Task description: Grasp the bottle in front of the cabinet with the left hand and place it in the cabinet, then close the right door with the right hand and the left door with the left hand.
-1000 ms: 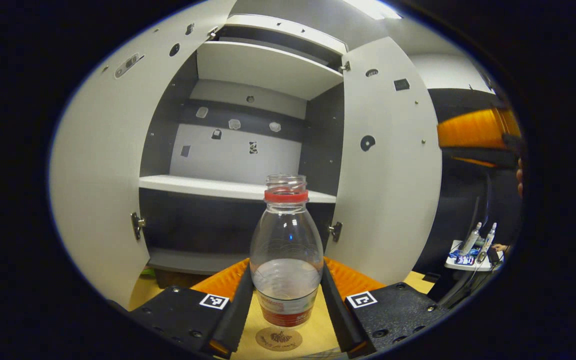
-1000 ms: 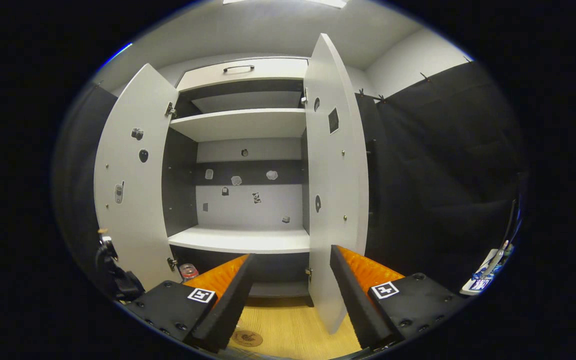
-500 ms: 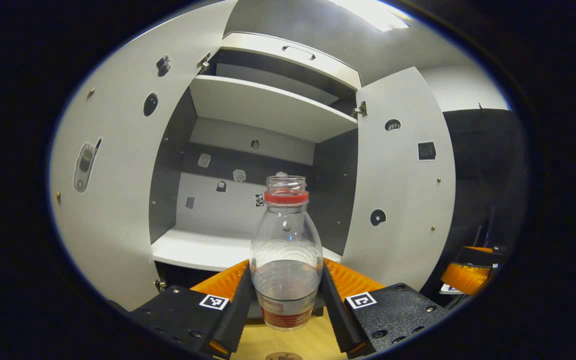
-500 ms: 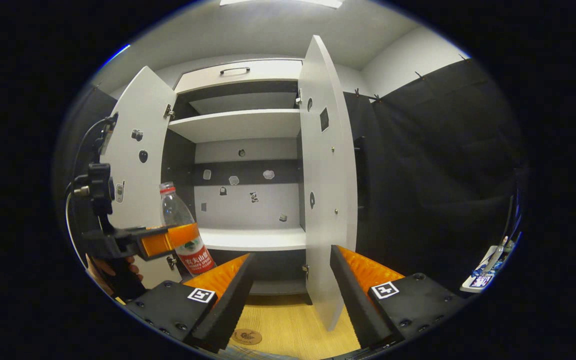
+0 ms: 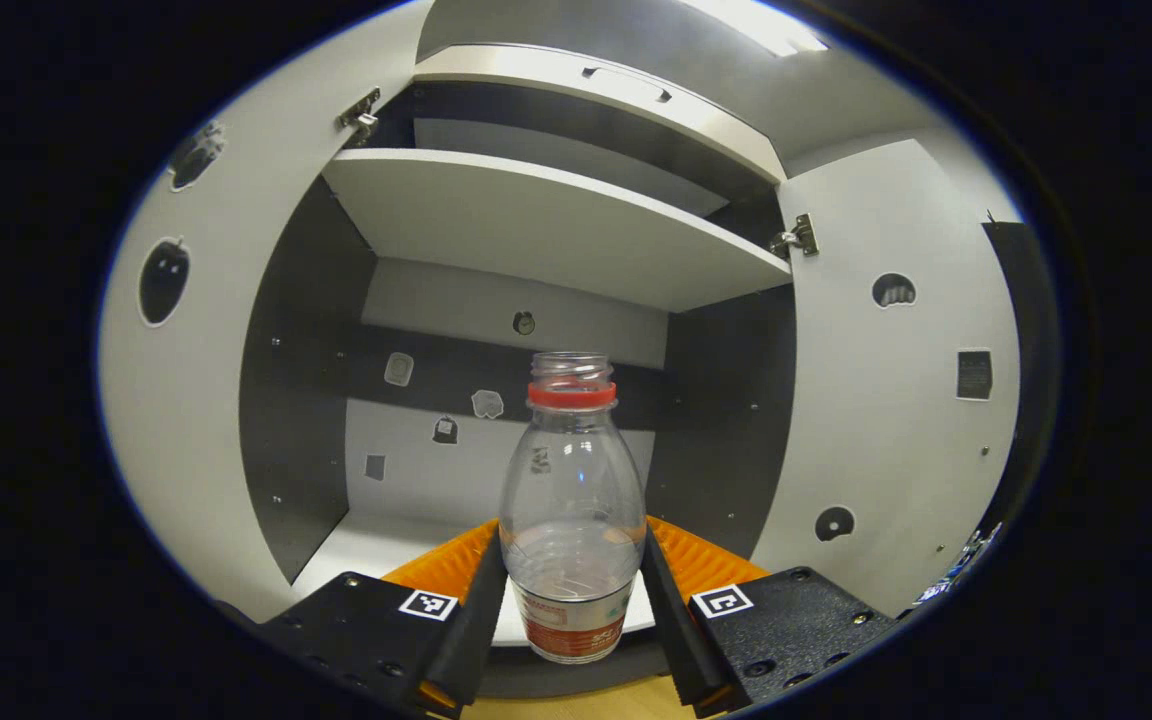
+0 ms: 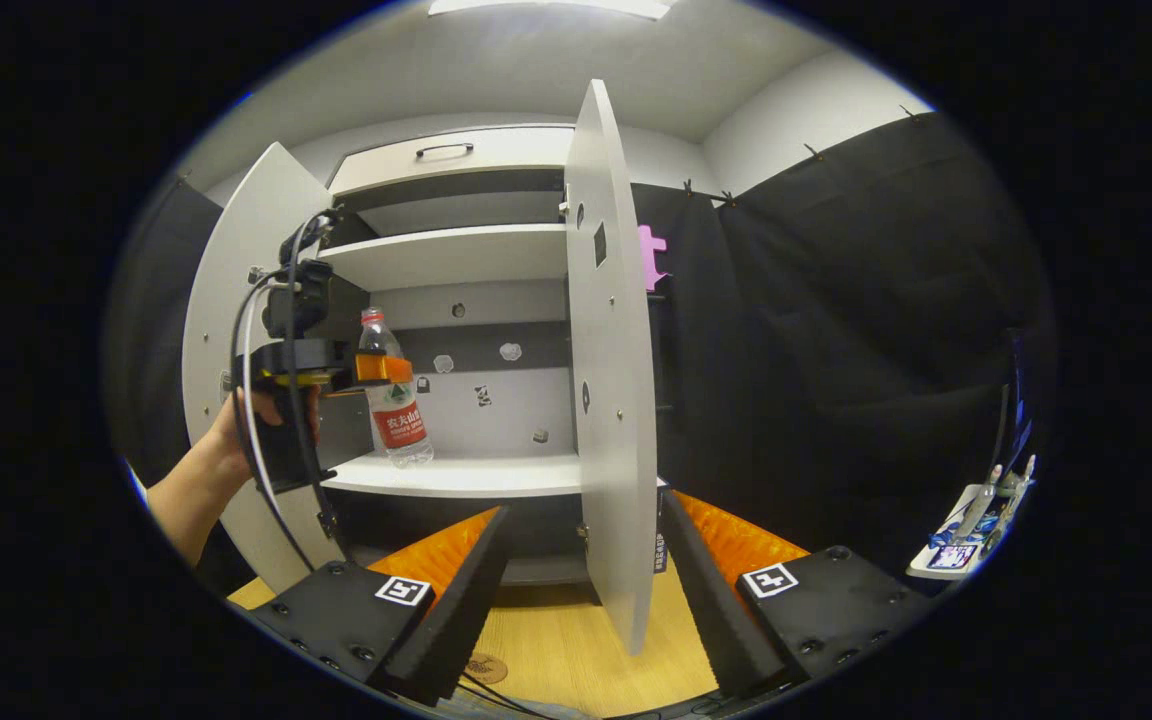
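We hold the bottle (image 5: 573, 510) upright between the fingers of our left gripper (image 5: 573, 610), which are closed against its lower body on both sides, just above the label. Its long axis stands vertical, neck and open mouth well above the fingers, base hanging just below them.

The relation that matters now is the bottle's base against the middle shelf (image 5: 376, 545) of the cabinet (image 5: 556, 215). That shelf lies straight ahead of our left gripper and slightly below the bottle's base. In the right gripper view the bottle (image 6: 391, 395) appears at the shelf's (image 6: 466, 475) front left part with its base just over the board; we cannot tell whether it touches yet. We judge the coming move to be a short push forward and a lowering, keeping the bottle plumb, with the upper shelf well above the neck.

Our right gripper (image 6: 581, 600) is wide open and holds nothing. The right door (image 6: 611, 400) stands edge-on directly ahead of it, between its fingers in the view, so this hand is the nearer one for that door. The left door (image 5: 186, 400) lies to the left of our left gripper.
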A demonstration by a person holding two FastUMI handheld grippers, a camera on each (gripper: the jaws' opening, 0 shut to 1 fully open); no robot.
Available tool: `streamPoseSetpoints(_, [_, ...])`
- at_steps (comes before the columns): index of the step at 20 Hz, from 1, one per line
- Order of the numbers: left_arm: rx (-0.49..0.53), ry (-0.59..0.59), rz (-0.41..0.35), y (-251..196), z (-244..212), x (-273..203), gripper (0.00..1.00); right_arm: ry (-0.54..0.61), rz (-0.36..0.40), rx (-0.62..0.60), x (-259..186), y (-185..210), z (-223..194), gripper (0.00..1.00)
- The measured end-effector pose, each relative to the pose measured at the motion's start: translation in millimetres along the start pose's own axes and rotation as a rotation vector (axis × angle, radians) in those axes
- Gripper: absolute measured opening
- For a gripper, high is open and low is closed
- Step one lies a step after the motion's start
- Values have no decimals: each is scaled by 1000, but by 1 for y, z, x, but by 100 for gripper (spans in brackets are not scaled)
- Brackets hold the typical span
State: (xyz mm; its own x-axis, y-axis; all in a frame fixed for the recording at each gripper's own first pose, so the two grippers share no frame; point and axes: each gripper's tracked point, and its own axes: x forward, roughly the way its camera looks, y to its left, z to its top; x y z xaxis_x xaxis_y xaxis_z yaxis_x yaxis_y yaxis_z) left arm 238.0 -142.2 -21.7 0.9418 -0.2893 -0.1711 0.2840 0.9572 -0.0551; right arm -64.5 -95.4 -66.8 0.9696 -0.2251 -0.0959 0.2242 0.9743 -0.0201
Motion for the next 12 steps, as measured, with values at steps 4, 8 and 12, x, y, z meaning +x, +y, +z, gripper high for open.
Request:
streamPoseSetpoints(4, [20,57,37,9,-10,60,71,12,-32,-25,-7,-15,-4,97])
streamPoseSetpoints(8, [90,120,70,22,-34,108,71,26,-36,-9,-12,-20,-7,97])
streamPoseSetpoints(12, [62,209,70,25,-67,128,71,36,-47,-2,-12,-25,-12,97])
